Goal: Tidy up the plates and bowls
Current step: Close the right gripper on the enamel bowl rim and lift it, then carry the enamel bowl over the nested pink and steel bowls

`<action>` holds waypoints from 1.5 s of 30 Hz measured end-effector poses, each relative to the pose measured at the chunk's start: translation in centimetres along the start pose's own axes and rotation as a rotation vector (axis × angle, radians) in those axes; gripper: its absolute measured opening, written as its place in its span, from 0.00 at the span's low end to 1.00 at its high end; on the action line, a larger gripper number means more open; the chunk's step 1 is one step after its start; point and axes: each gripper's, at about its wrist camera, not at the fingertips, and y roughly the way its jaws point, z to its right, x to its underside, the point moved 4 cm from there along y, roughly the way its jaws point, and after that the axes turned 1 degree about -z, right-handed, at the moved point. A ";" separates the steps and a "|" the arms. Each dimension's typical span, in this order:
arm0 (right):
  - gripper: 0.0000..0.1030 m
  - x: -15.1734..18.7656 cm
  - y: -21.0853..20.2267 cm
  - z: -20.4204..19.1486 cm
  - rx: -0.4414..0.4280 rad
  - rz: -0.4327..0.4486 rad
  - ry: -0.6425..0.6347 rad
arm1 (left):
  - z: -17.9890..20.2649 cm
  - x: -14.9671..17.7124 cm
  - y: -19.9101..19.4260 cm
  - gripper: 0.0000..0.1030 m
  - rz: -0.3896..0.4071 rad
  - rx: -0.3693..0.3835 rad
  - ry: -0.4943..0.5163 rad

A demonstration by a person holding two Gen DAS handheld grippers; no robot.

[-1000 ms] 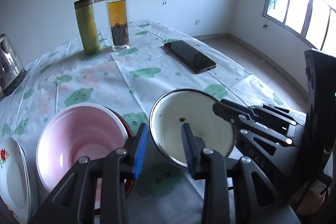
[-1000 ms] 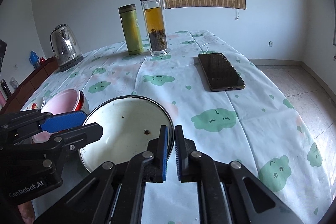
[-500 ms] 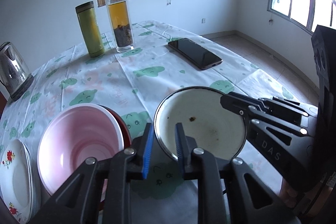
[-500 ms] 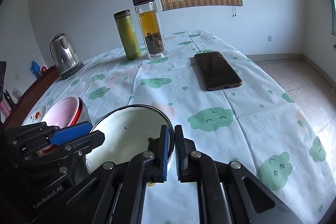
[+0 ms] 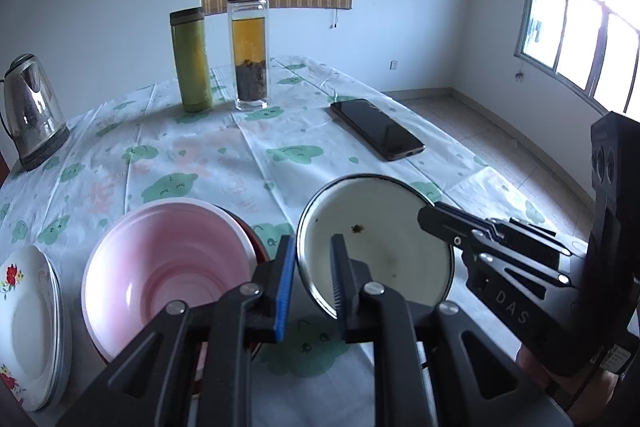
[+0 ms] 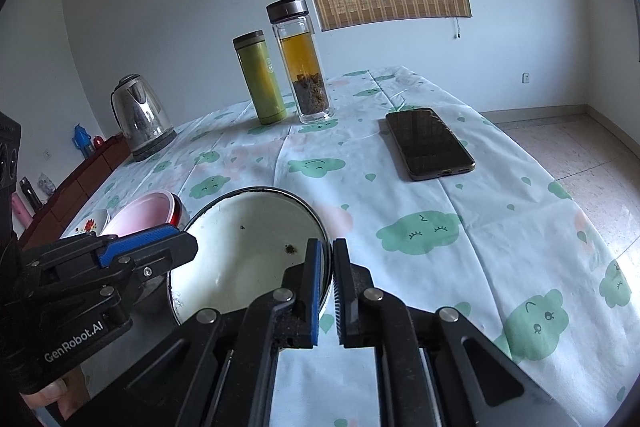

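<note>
A white enamel bowl with a dark rim (image 5: 380, 251) (image 6: 248, 247) is held tilted above the table between both grippers. My right gripper (image 6: 326, 283) is shut on its right rim; it shows at the right in the left wrist view (image 5: 436, 215). My left gripper (image 5: 312, 279) is closed on the bowl's left rim, one finger inside and one outside; it shows at the left in the right wrist view (image 6: 160, 243). A pink bowl (image 5: 168, 267) nests in a red one. A stack of flowered white plates (image 5: 28, 323) lies at the far left.
On the cloud-print tablecloth (image 5: 240, 155) stand a green flask (image 5: 191, 61), a glass tea bottle (image 5: 249, 47) and a steel kettle (image 5: 30, 111). A black phone (image 5: 376, 129) lies at the right. The table edge drops to tiled floor on the right.
My left gripper's jaws narrowed onto the white bowl's left rim. Both grippers and the bowl rose off the table and the bowl tilted. The right gripper stayed shut on the rim.
</note>
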 end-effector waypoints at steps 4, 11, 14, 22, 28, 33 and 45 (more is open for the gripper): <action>0.06 -0.2 -0.2 0.2 -0.030 0.008 0.023 | -0.3 0.1 -0.2 0.15 0.002 0.017 -0.017; 0.06 -1.3 -1.7 -0.6 -0.055 0.046 0.030 | -0.9 -0.1 -0.9 0.15 0.015 0.032 -0.038; 0.06 -1.9 -2.4 -1.3 -0.057 0.059 0.011 | -1.5 -0.2 -1.2 0.09 0.020 0.047 -0.061; 0.06 -2.4 -2.6 -1.0 -0.055 0.058 0.020 | -1.3 -0.1 -1.9 0.01 0.028 0.060 -0.052; 0.06 -2.5 -3.3 -1.0 -0.070 0.061 0.029 | -1.6 -0.3 -2.6 0.00 0.039 0.077 -0.062; 0.06 -3.3 -4.0 -2.1 -0.088 0.075 0.012 | -2.3 -0.9 -3.9 0.00 0.067 0.067 -0.076; 0.06 -5.9 -5.1 -6.7 -0.123 0.107 -0.067 | -5.7 -1.5 -6.8 0.00 0.128 0.038 -0.131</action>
